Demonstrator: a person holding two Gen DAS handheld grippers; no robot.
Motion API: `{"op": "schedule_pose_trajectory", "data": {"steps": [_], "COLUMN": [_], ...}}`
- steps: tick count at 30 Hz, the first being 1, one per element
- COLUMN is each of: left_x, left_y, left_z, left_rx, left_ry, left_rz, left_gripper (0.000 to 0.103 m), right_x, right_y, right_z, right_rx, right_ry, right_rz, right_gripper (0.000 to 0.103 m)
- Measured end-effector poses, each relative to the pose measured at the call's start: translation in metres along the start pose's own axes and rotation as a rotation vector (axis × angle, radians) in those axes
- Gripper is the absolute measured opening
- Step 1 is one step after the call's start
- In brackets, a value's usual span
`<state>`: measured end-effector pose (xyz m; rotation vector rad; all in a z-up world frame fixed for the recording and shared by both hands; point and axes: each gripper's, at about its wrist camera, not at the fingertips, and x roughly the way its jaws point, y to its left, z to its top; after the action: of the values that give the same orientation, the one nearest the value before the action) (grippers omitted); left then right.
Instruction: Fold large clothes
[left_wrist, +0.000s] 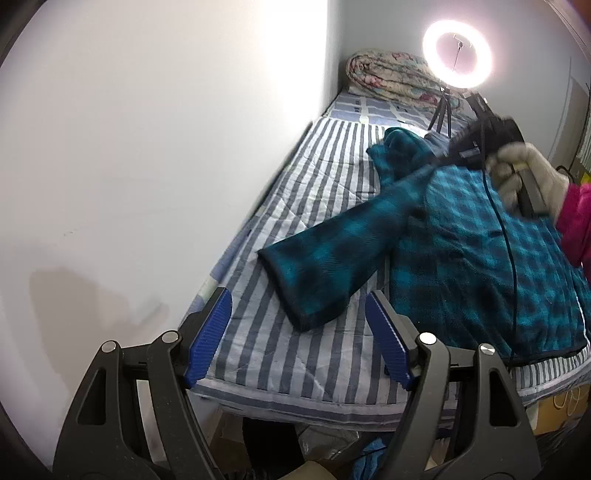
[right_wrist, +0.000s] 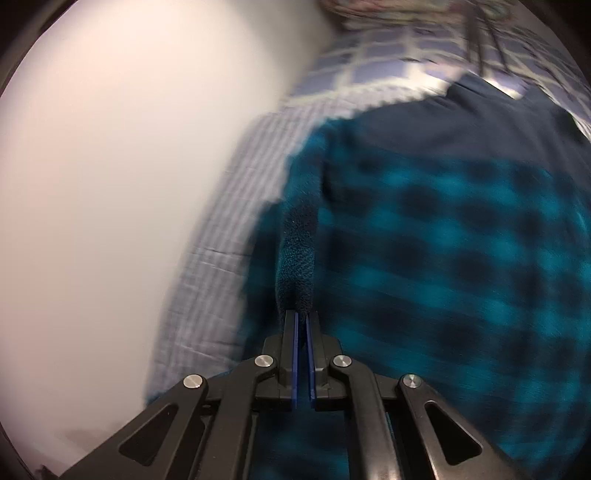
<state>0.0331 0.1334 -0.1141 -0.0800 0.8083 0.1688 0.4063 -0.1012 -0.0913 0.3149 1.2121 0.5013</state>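
A teal and black checked fleece jacket lies on the striped bed; one sleeve stretches toward the near left. My left gripper is open and empty, above the bed's near edge just short of the sleeve cuff. My right gripper, held by a gloved hand, is over the jacket's far shoulder. In the right wrist view it is shut on a fold of the jacket, with the jacket body spread to the right. That view is motion-blurred.
The striped bed sheet runs along a white wall on the left. A rolled floral quilt and a ring light on a tripod stand at the far end. Clutter lies under the bed's near edge.
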Motion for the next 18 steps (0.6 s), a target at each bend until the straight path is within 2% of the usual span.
{"op": "schedule_pose_trajectory", "data": {"steps": [2, 4, 5, 6, 9, 11, 14, 18], "left_x": [0.011, 0.024, 0.031, 0.040, 0.061, 0.078, 0.100, 0.128], "left_y": [-0.004, -0.010, -0.012, -0.012, -0.009, -0.005, 0.000, -0.001], "left_z": [0.004, 0.009, 0.010, 0.013, 0.017, 0.018, 0.014, 0.011], "left_rx": [0.007, 0.025, 0.024, 0.009, -0.033, -0.062, -0.111, -0.117], "left_ry": [0.035, 0.072, 0.086, 0.105, 0.140, 0.167, 0.204, 0.242], "left_rz": [-0.021, -0.034, -0.037, -0.046, -0.040, -0.035, -0.042, -0.007], "left_gripper": [0.077, 0.077, 0.077, 0.077, 0.077, 0.077, 0.077, 0.077], "right_x": [0.008, 0.017, 0.019, 0.018, 0.002, -0.013, -0.015, -0.025], "right_y": [-0.022, -0.038, -0.041, -0.043, -0.042, -0.039, -0.041, -0.038], "right_z": [-0.010, -0.019, -0.024, -0.027, -0.035, -0.041, -0.036, -0.050], "right_rx": [0.045, 0.070, 0.070, 0.067, 0.073, 0.076, 0.079, 0.072], "right_ry": [0.021, 0.035, 0.035, 0.030, 0.001, -0.023, -0.036, -0.019], "right_rz": [-0.041, -0.103, -0.119, -0.112, -0.092, -0.082, -0.032, 0.027], "right_gripper": [0.002, 0.010, 0.010, 0.013, 0.034, 0.037, 0.039, 0.039]}}
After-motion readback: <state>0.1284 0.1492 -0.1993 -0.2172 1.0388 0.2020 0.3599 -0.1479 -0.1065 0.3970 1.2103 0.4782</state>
